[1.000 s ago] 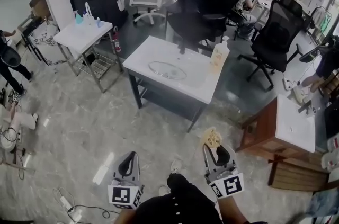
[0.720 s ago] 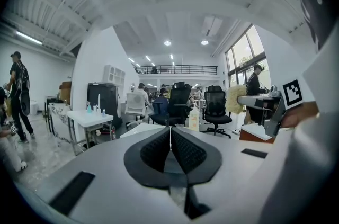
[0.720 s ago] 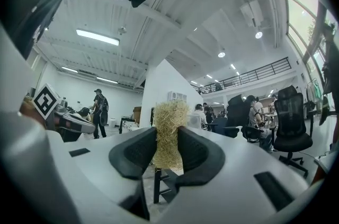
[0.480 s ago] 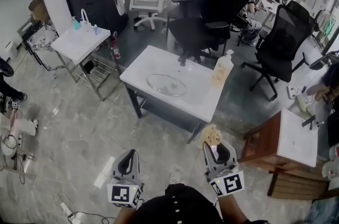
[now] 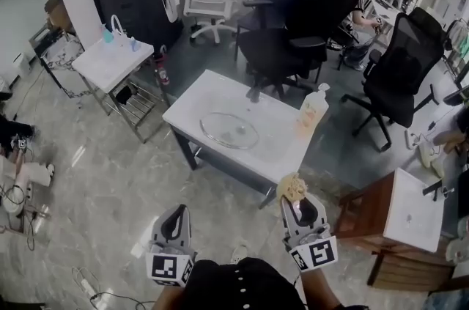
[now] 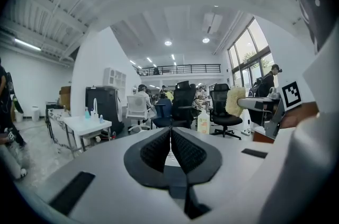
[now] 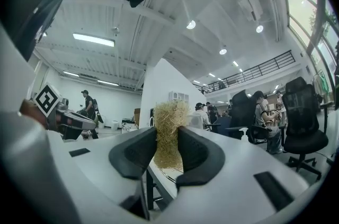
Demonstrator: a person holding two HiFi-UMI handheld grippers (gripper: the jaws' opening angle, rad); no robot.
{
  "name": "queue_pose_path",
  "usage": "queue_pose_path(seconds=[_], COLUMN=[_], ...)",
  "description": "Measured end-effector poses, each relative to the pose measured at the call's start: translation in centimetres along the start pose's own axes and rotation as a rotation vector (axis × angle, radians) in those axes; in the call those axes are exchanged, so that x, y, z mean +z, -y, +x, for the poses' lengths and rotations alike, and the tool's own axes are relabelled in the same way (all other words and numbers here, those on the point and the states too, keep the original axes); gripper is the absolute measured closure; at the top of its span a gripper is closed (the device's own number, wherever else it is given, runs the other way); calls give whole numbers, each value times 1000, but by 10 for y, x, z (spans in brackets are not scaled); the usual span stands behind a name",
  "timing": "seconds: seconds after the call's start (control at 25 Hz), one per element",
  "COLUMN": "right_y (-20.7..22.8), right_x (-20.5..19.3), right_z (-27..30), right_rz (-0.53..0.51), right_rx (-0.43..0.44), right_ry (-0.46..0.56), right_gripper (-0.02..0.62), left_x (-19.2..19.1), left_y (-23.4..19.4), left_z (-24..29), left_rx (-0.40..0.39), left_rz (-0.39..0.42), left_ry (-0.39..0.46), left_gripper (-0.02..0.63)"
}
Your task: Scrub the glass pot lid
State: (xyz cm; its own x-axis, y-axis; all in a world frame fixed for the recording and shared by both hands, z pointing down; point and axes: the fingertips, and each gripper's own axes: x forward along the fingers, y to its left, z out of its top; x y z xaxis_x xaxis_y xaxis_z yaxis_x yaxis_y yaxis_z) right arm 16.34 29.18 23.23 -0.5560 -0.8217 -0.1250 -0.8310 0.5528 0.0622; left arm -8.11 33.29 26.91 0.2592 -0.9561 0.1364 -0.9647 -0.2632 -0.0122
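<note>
The glass pot lid point(image 5: 229, 130) lies flat on the white table point(image 5: 275, 147), well ahead of both grippers. My right gripper point(image 5: 294, 196) is shut on a straw-coloured scrubber point(image 5: 293, 188), which sticks up between the pads point(image 7: 168, 133). My left gripper point(image 5: 176, 217) is shut with nothing in it; in the left gripper view its black pads point(image 6: 170, 150) meet. Both grippers hover over the floor, short of the table's near edge.
A soap bottle point(image 5: 311, 112) stands on the table's right side. Black office chairs point(image 5: 282, 23) stand behind it. A small white stand point(image 5: 110, 59) with bottles is at left, a wooden cabinet point(image 5: 396, 217) at right. Cables point(image 5: 91, 283) lie on the floor at lower left. People sit at the back.
The table with the lid has come closer and lower in the head view as the person steps toward it. Both grippers keep their pose and grip.
</note>
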Motion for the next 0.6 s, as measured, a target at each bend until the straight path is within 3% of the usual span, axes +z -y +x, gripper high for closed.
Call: queue_pose_path(seconds=[0.32, 0.6], right_y=[23, 48], right_x=[-16, -32], right_z=[40, 85], right_rz=[21, 12], right_rx=[34, 22], right_ry=[-12, -18], right_gripper=[462, 462], left_x=[-15, -21], left_y=[-8, -30], left_z=[35, 88], left_rx=[36, 17], left_rz=[-56, -72], left_ry=[-45, -50], left_gripper=[578, 578])
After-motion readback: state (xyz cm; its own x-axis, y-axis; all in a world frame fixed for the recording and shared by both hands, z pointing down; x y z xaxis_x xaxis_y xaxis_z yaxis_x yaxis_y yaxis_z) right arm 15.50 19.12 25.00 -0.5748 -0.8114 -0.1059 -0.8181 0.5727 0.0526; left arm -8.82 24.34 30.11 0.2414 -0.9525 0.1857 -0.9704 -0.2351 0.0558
